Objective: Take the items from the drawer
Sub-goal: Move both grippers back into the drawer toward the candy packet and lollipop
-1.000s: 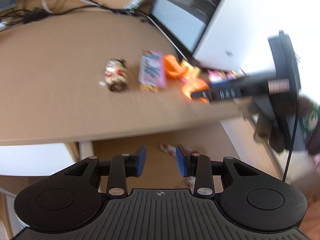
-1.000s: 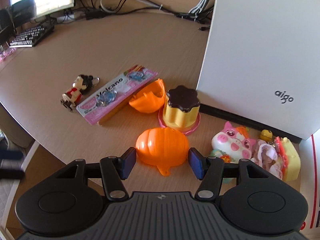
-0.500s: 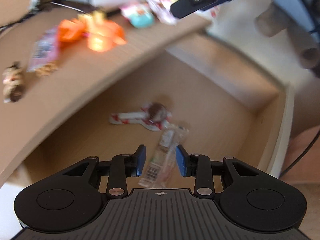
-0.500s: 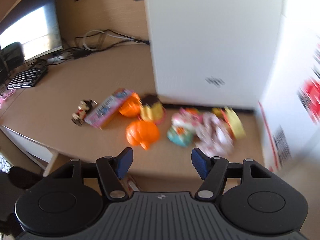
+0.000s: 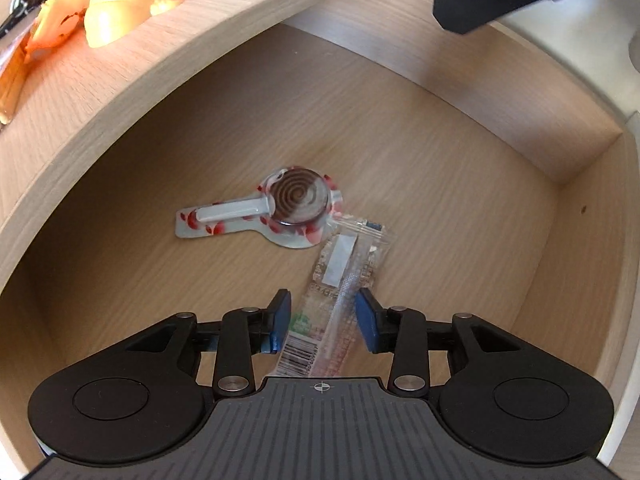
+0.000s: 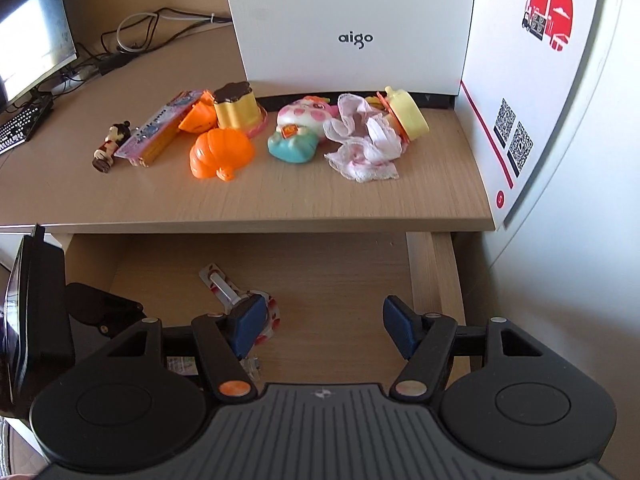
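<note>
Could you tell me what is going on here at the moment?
A person is emptying an open drawer with two handheld grippers. The left gripper reaches into it, its jaws just opening astride a clear packet without pressing it. A wrapped lollipop lies beside the packet. The right gripper is open and empty above the drawer. Toys already sit on the desk.

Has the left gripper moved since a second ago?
Yes. The left gripper has dropped from above the desk edge into the drawer, jaws just opening astride the clear packet.
</note>
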The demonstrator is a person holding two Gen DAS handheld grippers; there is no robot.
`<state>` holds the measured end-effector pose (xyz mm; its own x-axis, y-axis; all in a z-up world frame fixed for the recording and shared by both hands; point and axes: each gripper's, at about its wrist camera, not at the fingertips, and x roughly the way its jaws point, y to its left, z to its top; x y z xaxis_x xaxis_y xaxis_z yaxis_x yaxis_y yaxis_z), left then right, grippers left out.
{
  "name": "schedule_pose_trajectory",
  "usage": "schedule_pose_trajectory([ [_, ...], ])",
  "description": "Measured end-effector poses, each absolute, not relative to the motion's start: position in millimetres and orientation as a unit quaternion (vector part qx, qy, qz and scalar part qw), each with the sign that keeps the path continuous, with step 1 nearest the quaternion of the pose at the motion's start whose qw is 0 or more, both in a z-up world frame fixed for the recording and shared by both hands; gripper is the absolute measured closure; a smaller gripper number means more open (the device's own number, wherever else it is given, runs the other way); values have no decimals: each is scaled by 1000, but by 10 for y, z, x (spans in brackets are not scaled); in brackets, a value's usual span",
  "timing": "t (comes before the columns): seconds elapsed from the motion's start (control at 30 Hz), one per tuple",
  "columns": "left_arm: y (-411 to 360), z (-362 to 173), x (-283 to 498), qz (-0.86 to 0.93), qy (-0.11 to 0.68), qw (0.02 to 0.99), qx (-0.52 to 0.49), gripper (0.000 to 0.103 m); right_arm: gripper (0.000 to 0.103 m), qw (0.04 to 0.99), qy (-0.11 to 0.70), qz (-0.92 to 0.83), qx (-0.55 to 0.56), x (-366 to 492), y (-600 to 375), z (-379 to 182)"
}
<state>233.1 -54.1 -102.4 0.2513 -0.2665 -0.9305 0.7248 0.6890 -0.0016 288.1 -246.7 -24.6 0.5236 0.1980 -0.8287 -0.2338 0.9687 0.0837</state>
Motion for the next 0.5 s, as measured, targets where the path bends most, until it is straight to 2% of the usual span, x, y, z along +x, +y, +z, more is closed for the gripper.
schedule_pose_trajectory([
  [0.07, -549, -1029, 2326, -328, 520, 757, 220, 61, 38, 870, 477, 123, -18, 2884, -2464, -284],
  [0.17, -564, -1055, 2303, -334, 523, 751, 226, 54, 38, 867, 483, 120, -15, 2879, -2490, -327],
  [0.5, -564, -1064, 2348, -336, 522, 752, 223, 52, 38, 863, 493, 111, -19, 2901, -2502, -400],
])
